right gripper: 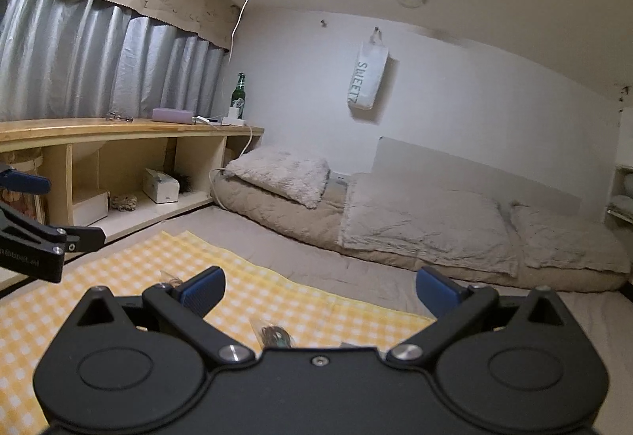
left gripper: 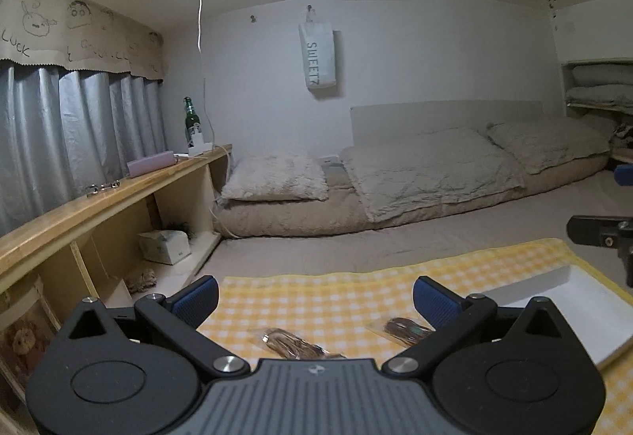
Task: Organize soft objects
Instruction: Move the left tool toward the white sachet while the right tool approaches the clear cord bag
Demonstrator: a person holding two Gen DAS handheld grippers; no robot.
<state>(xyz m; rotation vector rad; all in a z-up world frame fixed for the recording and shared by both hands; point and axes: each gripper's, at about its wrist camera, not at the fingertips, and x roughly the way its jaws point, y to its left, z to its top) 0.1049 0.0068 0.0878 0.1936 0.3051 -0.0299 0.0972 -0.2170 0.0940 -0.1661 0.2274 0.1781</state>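
Two clear packets of brown soft stuff lie on a yellow checked cloth: one packet just below my left gripper, the other packet by its right finger. A white tray sits on the cloth at the right. My left gripper is open and empty above the cloth. My right gripper is open and empty; one packet shows just under it, another packet behind its left finger. The left gripper's side shows at the left edge.
A wooden shelf unit with a tissue box runs along the left wall; a green bottle stands on it. A beige mattress with pillows and a folded blanket lies along the far wall. Grey curtains hang at the left.
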